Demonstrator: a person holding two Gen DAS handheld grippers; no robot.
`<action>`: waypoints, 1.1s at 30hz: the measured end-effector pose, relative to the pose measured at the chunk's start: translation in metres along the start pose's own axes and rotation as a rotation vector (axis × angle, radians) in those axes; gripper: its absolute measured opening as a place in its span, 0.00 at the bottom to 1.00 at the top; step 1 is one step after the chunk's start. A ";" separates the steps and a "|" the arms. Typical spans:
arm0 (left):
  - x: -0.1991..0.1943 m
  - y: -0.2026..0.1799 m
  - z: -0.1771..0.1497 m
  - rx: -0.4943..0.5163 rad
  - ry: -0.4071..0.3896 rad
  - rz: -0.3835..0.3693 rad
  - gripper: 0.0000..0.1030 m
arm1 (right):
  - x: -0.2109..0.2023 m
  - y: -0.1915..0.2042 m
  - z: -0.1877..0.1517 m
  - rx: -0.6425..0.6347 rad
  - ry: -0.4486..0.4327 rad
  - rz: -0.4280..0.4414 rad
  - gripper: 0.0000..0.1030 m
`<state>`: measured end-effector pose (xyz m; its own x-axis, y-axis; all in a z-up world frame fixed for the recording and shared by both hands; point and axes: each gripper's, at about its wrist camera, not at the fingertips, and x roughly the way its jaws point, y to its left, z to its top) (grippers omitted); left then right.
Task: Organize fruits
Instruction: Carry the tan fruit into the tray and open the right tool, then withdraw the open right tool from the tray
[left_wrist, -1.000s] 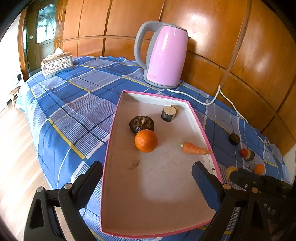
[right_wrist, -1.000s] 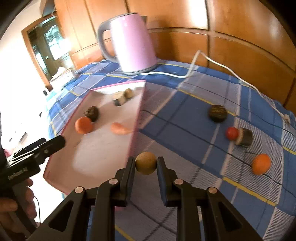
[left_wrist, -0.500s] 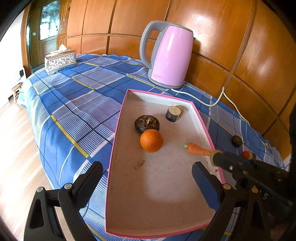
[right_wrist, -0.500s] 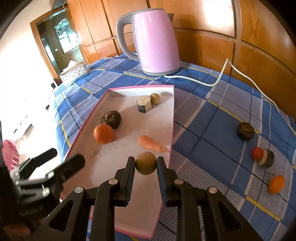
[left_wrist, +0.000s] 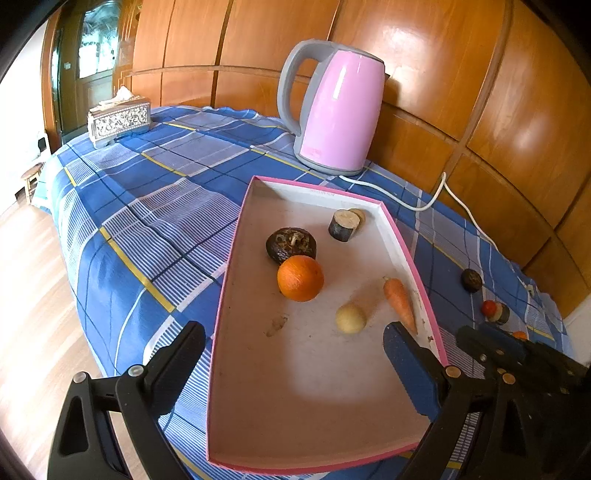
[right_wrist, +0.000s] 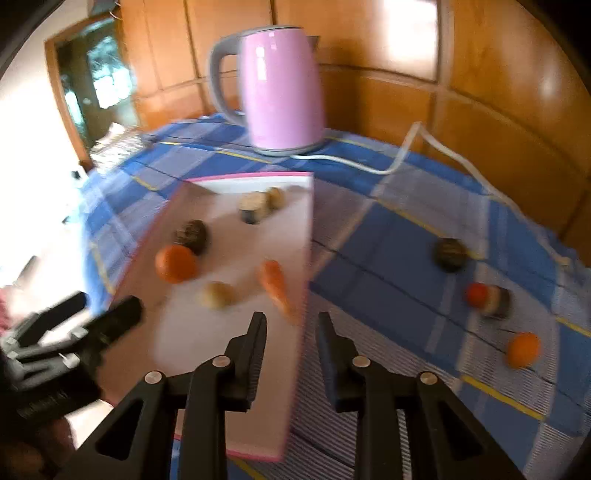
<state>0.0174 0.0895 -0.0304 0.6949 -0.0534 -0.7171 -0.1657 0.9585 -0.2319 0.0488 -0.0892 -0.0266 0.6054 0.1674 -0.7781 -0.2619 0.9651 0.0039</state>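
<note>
Right gripper (right_wrist: 291, 325) is opening, jaws parting with nothing between them, poised over the near right rim of the pink-edged tray (left_wrist: 236, 236). And the pale round fruit (left_wrist: 351, 318) sits free on the tray floor, just beside the carrot (left_wrist: 399, 300) and near the orange (left_wrist: 300, 278). Behind them lie a dark fruit (left_wrist: 291, 243) and a cut log piece (left_wrist: 344, 224). Left gripper (left_wrist: 293, 349) hangs wide open and empty over the tray's near end. Out on the blue checked cloth (left_wrist: 155, 206), well apart from the tray, wait another dark fruit (right_wrist: 449, 252), a red one (right_wrist: 476, 294) and a small orange one (right_wrist: 523, 349).
</note>
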 end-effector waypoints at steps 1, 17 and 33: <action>-0.001 -0.001 0.000 0.001 -0.002 0.000 0.95 | -0.002 -0.001 -0.002 0.003 -0.003 -0.026 0.29; -0.012 -0.026 -0.005 0.080 -0.016 0.002 0.95 | -0.046 -0.020 -0.024 -0.016 -0.112 -0.231 0.29; -0.018 -0.050 -0.010 0.151 -0.022 0.001 0.95 | -0.062 -0.030 -0.032 -0.026 -0.164 -0.283 0.30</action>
<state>0.0060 0.0403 -0.0121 0.7104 -0.0475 -0.7022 -0.0606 0.9899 -0.1282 -0.0054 -0.1346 0.0010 0.7694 -0.0748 -0.6344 -0.0834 0.9729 -0.2158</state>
